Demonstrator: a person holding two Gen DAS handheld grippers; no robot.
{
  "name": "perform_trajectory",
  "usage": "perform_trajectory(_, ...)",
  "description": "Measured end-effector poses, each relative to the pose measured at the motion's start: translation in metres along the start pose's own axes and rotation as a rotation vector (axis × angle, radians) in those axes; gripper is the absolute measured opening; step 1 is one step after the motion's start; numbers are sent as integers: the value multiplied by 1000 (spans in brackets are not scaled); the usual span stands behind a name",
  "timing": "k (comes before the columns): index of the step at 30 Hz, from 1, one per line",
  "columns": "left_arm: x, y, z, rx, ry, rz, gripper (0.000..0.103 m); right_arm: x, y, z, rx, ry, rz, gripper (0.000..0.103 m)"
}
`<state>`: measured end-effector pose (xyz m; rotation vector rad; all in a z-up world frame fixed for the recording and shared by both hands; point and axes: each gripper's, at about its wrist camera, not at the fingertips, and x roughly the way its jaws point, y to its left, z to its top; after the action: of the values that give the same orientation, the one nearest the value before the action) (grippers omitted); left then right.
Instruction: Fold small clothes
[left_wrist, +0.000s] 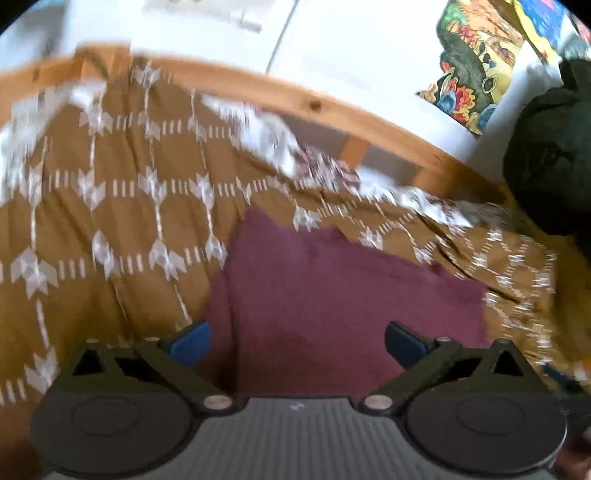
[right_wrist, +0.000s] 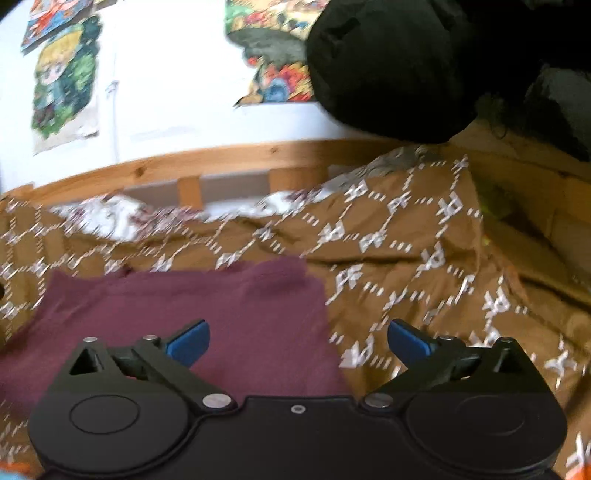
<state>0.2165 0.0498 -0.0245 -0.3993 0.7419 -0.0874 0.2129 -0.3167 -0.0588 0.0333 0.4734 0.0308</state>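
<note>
Brown patterned duvet (left_wrist: 110, 229) fills my left view under a pine bed rail (left_wrist: 295, 96); the maroon garment (left_wrist: 332, 295) lies before my spread, empty left gripper (left_wrist: 297, 339). Right view: posters (right_wrist: 62, 81) on a white wall (right_wrist: 166, 92), right gripper (right_wrist: 298, 339) spread, straddling the garment's right edge.

Soft daylight, white wall (left_wrist: 351, 48) overexposed; strong motion blur both views; fisheye bending, dark corners.

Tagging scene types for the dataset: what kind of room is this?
Most likely a bedroom, possibly a child's. A mustard-brown quilt with white arrow pattern covers a bed with a pine wooden frame rail, colourful cartoon posters hang on the white wall, and a maroon folded garment lies on the quilt.
</note>
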Motion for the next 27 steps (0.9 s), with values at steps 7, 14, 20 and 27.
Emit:
perform_trajectory(7, -17, 5, -22, -44, 57, 24, 102, -25, 15, -21, -19, 62, 20, 102)
perform_trajectory(14, -6, 2, -29, -10, 129, 109, 102, -47, 14, -36, 42, 97, -14, 102)
perform_trajectory(20, 2, 2, -34, -15, 170, 136, 102, -50, 15, -40, 51, 104, -34, 102)
perform_trajectory(27, 19, 6, -36, -27, 211, 179, 102, -38, 16, -41, 65, 120, -34, 102)
